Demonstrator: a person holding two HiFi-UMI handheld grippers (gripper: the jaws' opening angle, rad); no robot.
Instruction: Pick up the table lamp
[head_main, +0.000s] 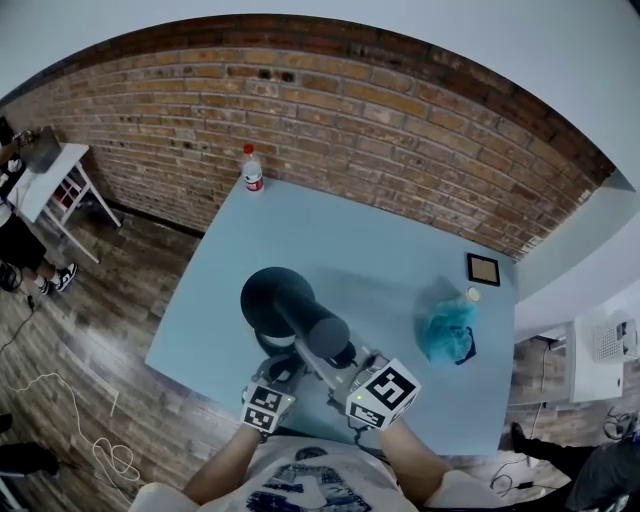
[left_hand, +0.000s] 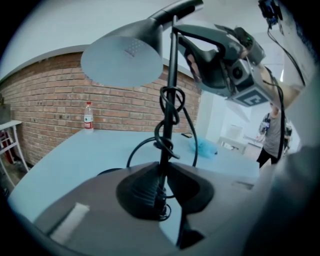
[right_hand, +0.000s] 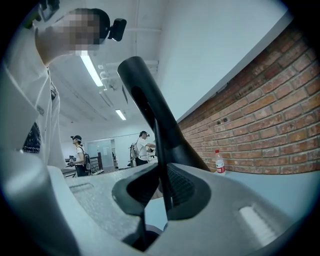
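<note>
Over the worktop (head_main: 380, 250), my left claw (left_hand: 165, 195) and right claw (right_hand: 162, 200) clamp the table lamp (head_main: 278, 298); next, probably an even lift.

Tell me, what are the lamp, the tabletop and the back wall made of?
Table lamp: matte dark shade and pole, metal or plastic; the dull even sheen leaves it open. Its cord: black rubbery sheath, bending in loops. Tabletop: smooth pale blue, probably laminate or paint; no grain shows. Wall: bare red brick with visible mortar lines.
</note>
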